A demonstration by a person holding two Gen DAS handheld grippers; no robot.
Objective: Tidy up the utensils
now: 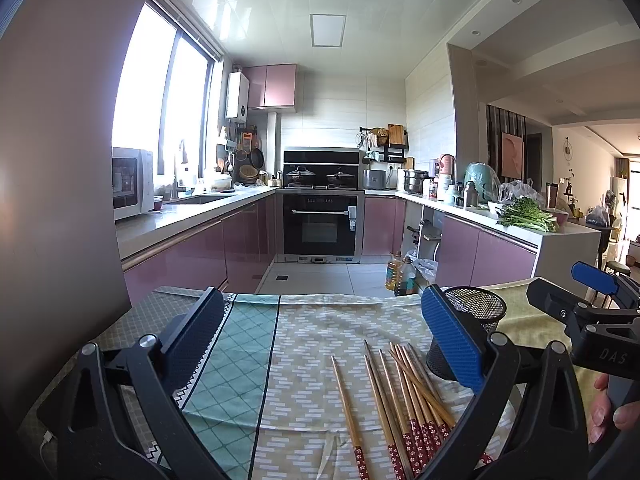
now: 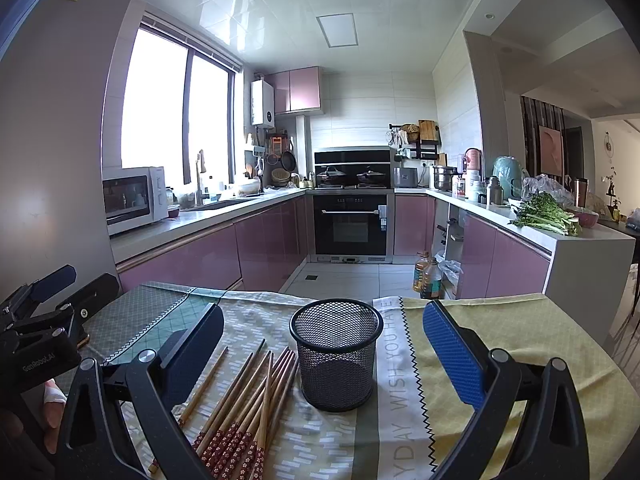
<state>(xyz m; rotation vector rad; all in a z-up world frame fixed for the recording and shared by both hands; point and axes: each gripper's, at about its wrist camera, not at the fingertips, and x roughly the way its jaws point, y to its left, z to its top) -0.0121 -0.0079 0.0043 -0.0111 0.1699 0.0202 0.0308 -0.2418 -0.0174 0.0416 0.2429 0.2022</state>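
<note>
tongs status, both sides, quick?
Left tongs: open, holding nothing, above the chopsticks.
Right tongs: open, holding nothing, either side of the mesh cup in view.

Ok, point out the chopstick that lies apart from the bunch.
The single chopstick on the left of the pile in the left wrist view: it lies alone on the cloth, with a clear gap, while the others overlap.

Right tool (image 2: 322,354) spread wide over upright mesh cup (image 2: 335,354), chopsticks (image 2: 248,400) lying just left
</note>
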